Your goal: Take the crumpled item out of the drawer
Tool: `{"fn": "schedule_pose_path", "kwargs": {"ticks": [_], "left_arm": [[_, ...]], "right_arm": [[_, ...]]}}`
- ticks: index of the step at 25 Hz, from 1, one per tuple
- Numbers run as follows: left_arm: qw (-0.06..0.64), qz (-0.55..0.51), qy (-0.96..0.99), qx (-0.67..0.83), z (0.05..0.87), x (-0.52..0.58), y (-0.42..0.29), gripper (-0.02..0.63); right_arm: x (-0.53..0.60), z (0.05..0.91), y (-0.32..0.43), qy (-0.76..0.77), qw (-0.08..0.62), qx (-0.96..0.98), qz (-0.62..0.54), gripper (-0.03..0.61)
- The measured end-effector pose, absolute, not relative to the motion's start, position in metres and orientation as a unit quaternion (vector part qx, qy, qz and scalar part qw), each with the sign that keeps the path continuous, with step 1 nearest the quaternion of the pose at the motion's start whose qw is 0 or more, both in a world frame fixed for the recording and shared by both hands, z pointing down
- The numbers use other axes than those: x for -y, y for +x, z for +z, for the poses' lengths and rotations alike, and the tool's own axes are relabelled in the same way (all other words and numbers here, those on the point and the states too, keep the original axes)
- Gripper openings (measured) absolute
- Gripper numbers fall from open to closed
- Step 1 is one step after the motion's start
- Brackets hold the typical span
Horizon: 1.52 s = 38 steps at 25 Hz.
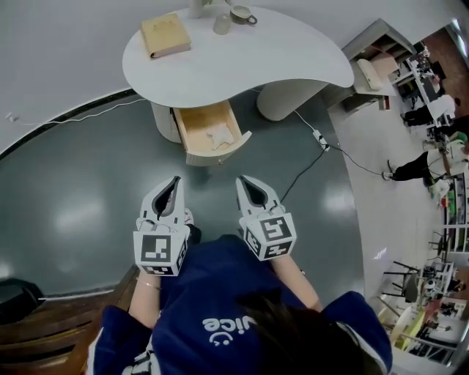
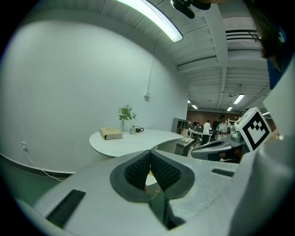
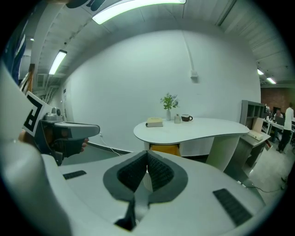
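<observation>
An open wooden drawer [image 1: 196, 126] juts out from under the white curved table [image 1: 293, 58] in the head view. A crumpled white item [image 1: 220, 136] lies inside it toward the right. Both grippers hover over the dark floor, well short of the drawer and apart from it. My left gripper [image 1: 174, 181] is shut with nothing in it, its ribbed pads [image 2: 138, 169] meeting at the tip. My right gripper [image 1: 242, 181] is shut and empty too, pads [image 3: 159, 169] together. In the right gripper view the drawer [image 3: 164, 149] shows just beyond the jaws; the crumpled item is hidden there.
On the table sit a tan book [image 1: 165, 34], a mug [image 1: 240, 15] and a glass [image 1: 222, 25]; a small plant [image 2: 125, 113] stands behind. A cable and power strip [image 1: 321, 139] cross the floor at right. People [image 1: 414, 167] stand far right. Wooden flooring [image 1: 44, 329] lies lower left.
</observation>
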<state>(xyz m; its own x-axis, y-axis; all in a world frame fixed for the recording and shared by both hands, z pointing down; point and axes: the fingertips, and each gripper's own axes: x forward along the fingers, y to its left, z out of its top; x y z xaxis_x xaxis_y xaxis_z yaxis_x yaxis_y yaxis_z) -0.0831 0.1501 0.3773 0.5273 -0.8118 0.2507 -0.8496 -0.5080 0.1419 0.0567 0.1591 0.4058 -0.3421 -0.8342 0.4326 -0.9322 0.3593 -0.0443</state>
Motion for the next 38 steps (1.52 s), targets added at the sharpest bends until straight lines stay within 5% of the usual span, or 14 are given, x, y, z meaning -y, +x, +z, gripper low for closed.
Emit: {"fn": "schedule_pose_path", "kwargs": {"ticks": [23,38], "left_arm": [[0.138,0.086,0.872,0.462,0.383,-0.074,-0.064,0.005],[0.158,0.112,0.833,0.517,0.391,0.025,-0.014,0.005]], "right_arm": [[-0.075,0.42,0.091,0.567,0.115,0.789,0.206,0.008],[0.05,0.45,0.124,0.441,0.189,0.846,0.232,0.008]]}}
